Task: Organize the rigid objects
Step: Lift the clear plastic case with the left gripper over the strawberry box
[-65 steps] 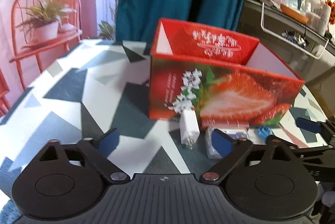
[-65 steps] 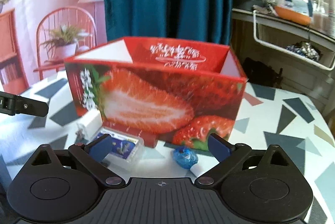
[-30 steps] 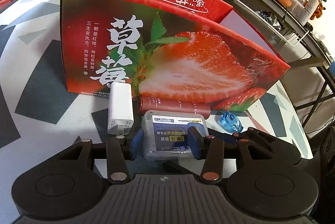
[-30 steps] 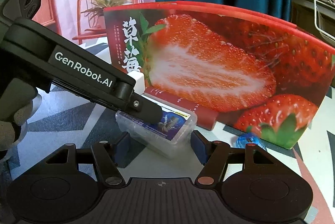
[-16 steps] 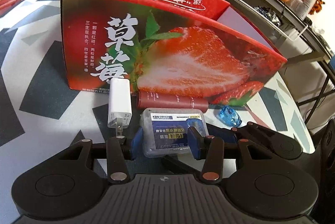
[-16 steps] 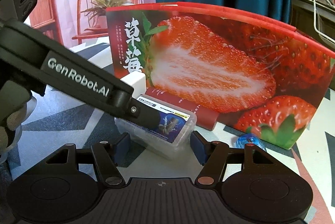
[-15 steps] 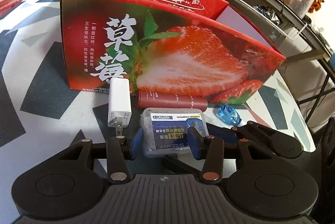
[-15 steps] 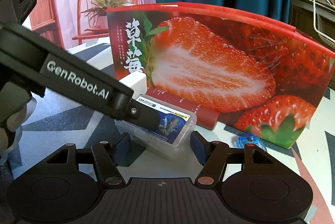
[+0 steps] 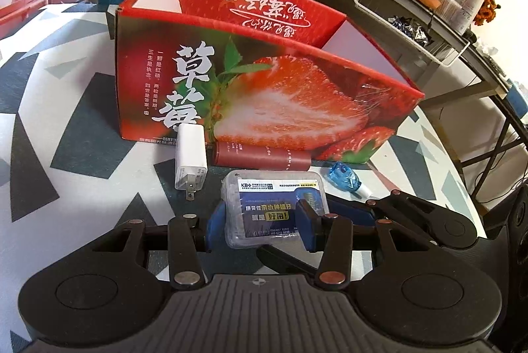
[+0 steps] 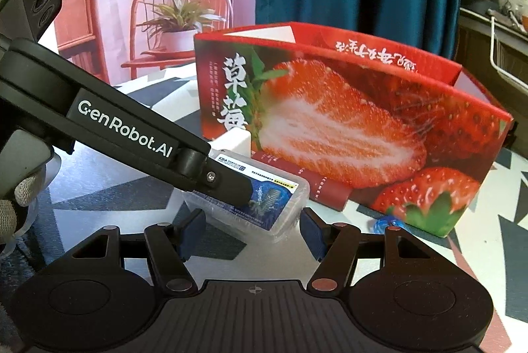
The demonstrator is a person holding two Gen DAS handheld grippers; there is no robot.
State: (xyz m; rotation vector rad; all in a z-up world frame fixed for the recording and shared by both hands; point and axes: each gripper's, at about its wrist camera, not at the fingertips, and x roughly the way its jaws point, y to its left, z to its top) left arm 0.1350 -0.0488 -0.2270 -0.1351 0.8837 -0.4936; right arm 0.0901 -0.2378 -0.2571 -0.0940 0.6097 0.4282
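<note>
Two grippers on one little clear plastic case [image 9: 275,207], so you've got it pinned from both sides at once. Your left gripper [image 9: 259,221] has its blue pads clamped on the case's long sides, and in the right wrist view your right gripper [image 10: 252,232] has its pads up against the two ends, with one left finger [image 10: 227,184] lying across the lid. Looks to me like the case is just clear of the patterned table [image 9: 82,188], right in front of the strawberry box [image 9: 264,88], but I can't swear the bottom edge is off the surface.

Handling-wise, I'd guess it's light and stiff: thin moulded plastic with a printed label under the lid. That kind of shell is slick and flexes a bit, so too much squeeze could pop the lid or let it squirt out sideways. The straight side walls near the middle are your best bet; the rounded corners give the pads nothing to bite.

Whatever's inside might rattle, so keep it level going over the box's front wall. The white charger [image 9: 190,156], the dark red tube [image 9: 262,156] and the small blue bottle [image 9: 343,176] lie on the table along the box's base, just beyond the case.
</note>
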